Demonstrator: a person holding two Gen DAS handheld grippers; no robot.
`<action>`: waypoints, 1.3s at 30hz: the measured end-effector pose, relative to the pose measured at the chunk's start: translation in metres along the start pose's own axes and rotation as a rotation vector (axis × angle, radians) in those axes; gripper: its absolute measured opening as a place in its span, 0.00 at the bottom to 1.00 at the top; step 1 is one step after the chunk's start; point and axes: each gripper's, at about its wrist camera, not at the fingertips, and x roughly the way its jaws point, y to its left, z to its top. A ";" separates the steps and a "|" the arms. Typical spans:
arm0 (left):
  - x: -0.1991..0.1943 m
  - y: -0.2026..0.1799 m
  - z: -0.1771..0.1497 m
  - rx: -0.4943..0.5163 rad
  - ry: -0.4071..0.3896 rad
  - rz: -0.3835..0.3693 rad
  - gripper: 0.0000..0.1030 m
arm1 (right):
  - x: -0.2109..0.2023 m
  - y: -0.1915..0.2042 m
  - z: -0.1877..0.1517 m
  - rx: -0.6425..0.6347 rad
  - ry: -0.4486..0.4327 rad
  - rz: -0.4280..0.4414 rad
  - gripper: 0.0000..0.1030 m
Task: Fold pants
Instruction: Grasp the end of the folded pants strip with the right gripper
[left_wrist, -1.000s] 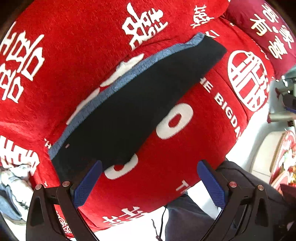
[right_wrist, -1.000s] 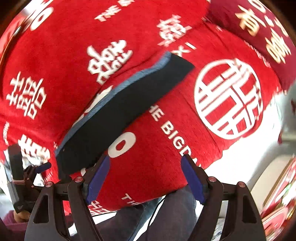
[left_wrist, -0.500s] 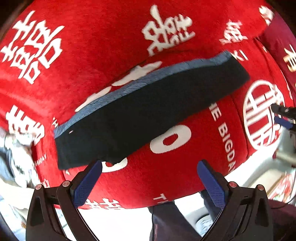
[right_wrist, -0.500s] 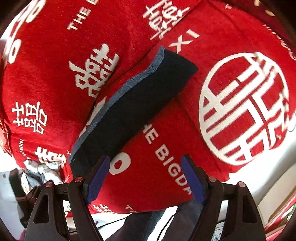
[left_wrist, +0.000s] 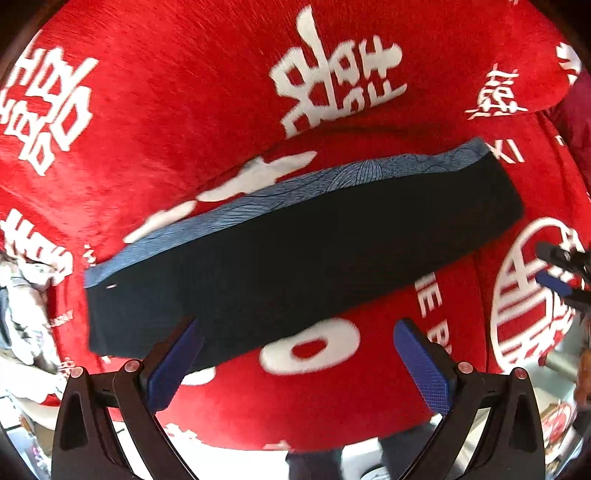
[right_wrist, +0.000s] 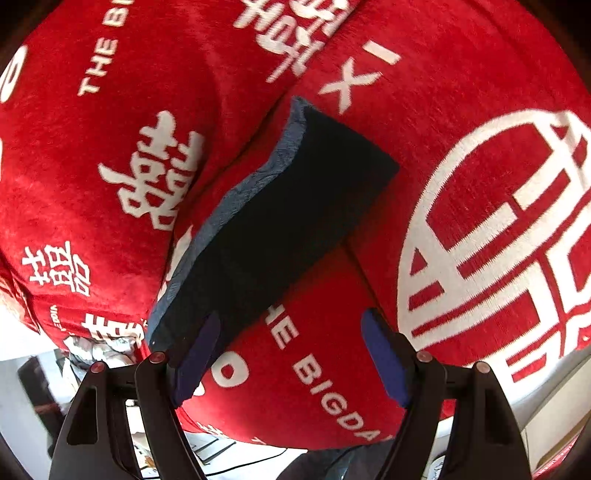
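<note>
Dark navy pants (left_wrist: 303, 254) lie folded into a long flat strip with a patterned blue edge on a red sofa cover (left_wrist: 184, 110) printed with white characters. My left gripper (left_wrist: 295, 350) is open and empty just in front of the strip's near left end. In the right wrist view the pants (right_wrist: 273, 236) run away from me, and my right gripper (right_wrist: 291, 350) is open and empty over the cover beside their near end. The right gripper's fingers (left_wrist: 557, 284) show at the right edge of the left wrist view.
The sofa's front edge (left_wrist: 295, 443) drops off to a pale floor below. A heap of crumpled light clothes (left_wrist: 26, 314) lies at the left end of the sofa. A person's dark trouser legs (right_wrist: 332, 461) stand under the grippers.
Both grippers have swung over the sofa and moved closer to the pants. The pants now look larger and more level in the left view. Both stay open.
</note>
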 end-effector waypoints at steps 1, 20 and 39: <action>0.013 -0.004 0.005 -0.012 0.000 -0.002 1.00 | 0.003 -0.004 0.002 0.007 0.000 0.009 0.79; 0.135 -0.020 0.041 -0.196 -0.031 0.027 1.00 | 0.039 -0.031 0.077 -0.055 -0.169 0.006 0.07; 0.143 -0.021 0.035 -0.211 -0.052 0.017 1.00 | 0.099 -0.070 0.056 -0.003 0.034 0.195 0.54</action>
